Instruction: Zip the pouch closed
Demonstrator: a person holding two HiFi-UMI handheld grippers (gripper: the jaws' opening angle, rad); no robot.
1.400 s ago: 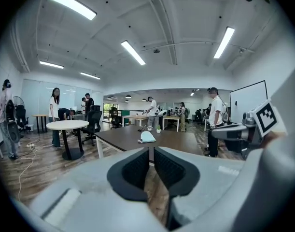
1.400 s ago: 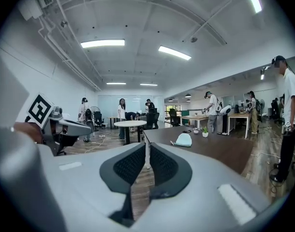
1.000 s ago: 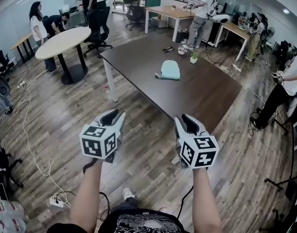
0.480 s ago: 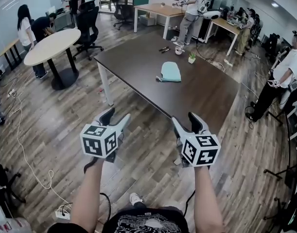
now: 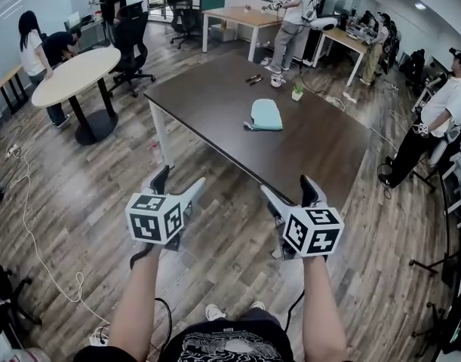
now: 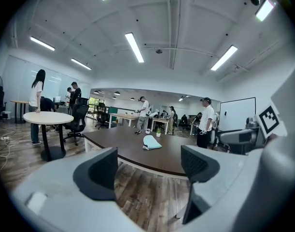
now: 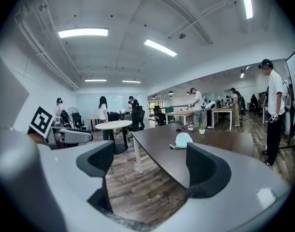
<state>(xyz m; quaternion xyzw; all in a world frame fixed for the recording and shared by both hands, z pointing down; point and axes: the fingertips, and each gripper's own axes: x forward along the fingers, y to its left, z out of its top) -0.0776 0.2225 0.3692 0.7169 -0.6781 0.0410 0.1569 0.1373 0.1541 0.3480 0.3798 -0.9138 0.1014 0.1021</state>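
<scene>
A light teal pouch [image 5: 265,115] lies flat near the middle of a dark brown table [image 5: 215,104]. It also shows small in the left gripper view as the pouch [image 6: 151,142] and in the right gripper view as the pouch [image 7: 183,140]. My left gripper [image 5: 178,187] and right gripper [image 5: 289,193] hang over the wooden floor just short of the table's near edge, far from the pouch. Both sets of jaws are opening, with nothing between them.
A small potted plant [image 5: 299,91] and dark small items [image 5: 253,78] sit at the table's far side. A round white table [image 5: 75,72] with office chairs stands at left. Several people stand around the room; one [image 5: 434,119] is near the table's right end. Cables [image 5: 34,232] trail on the floor.
Both grippers' jaws have spread from nearly shut to wide. I have walked closer to the dark table, and both grippers have come nearer its front edge.
</scene>
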